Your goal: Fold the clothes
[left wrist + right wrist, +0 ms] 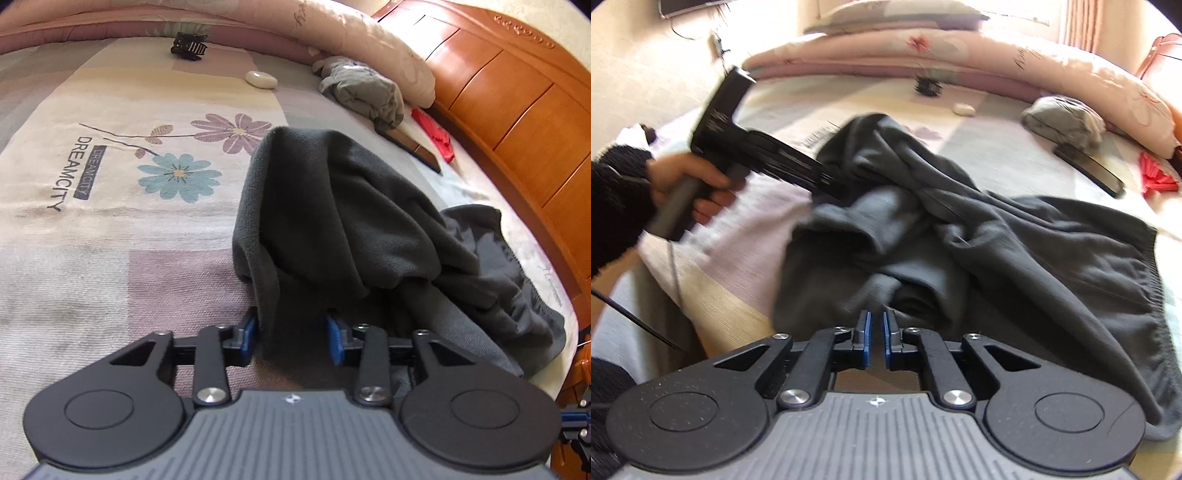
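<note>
Dark grey fleece, one garment point(332, 206), lies bunched on the bed point(92, 229) toward the headboard-side edge, part of it lifted into a hanging fold while the rest spreads rumpled over the sheet. The left gripper point(293, 332) has that raised fold between its blue pads; the jaws stand fairly wide with cloth bunched between them, so it seems to be grasping the garment, probably to pull a layer up and over for a fold. Seen from the right wrist, the same gripper, held in a person's hand point(690, 181), reaches into the cloth from the bed's outer edge. The right gripper point(875, 341) hovers low over the garment's near hem, its pads almost together with only a thin gap and nothing between them; likely it waits to pin or take a second corner. Folding looks underway rather than done, as the cloth is creased and uneven.

Farther off: one crumpled light grey garment point(360, 88) by the pillow point(388, 48), one black hair claw point(189, 46), one white oval object point(261, 79), one red item point(434, 134).
</note>
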